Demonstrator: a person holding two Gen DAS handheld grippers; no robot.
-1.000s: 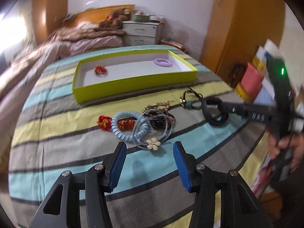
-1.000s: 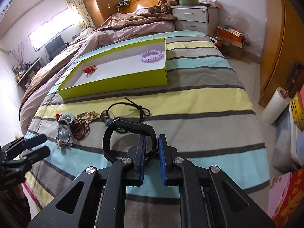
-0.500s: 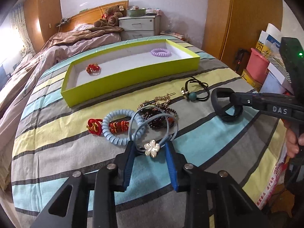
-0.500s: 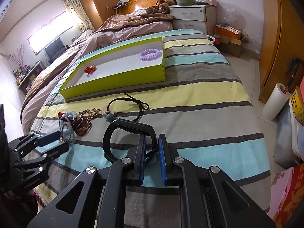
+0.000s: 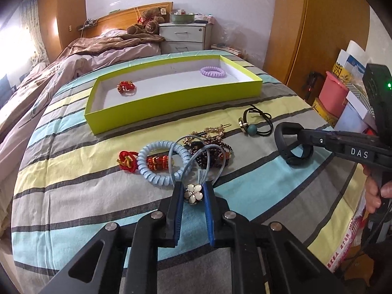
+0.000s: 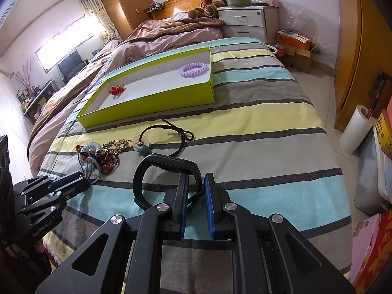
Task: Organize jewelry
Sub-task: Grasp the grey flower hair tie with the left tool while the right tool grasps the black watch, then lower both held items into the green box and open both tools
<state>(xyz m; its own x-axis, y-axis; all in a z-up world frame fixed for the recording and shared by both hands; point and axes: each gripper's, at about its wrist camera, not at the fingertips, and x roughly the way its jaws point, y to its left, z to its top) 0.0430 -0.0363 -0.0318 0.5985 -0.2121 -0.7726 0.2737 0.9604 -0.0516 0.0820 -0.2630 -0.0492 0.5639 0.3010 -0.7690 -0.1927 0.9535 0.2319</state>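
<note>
My left gripper [image 5: 193,191] is closing its jaws on the white flower charm of a grey-blue elastic hair tie [image 5: 194,194], and both blue pads touch it. Its loops lie over a pile holding a light blue coil tie [image 5: 152,169], a red knot bracelet [image 5: 126,161] and dark beads [image 5: 215,152]. My right gripper [image 6: 196,183] is shut on a black band [image 6: 166,166] that rests on the bedspread. The lime-green tray [image 5: 171,105] behind holds a purple coil [image 5: 212,71] and a red knot [image 5: 126,87].
A black cord tie with a teal bead [image 5: 252,128] and a gold hairpin [image 5: 213,131] lie between the pile and the tray. The striped bedspread [image 6: 257,112] ends at the right, where boxes [image 5: 335,95] and a paper roll [image 6: 355,132] stand. A rumpled duvet [image 5: 80,58] lies behind the tray.
The left jaws have closed from wide open onto the flower charm, and the gripper has moved in over it. The right gripper and its black band have stayed in place.
</note>
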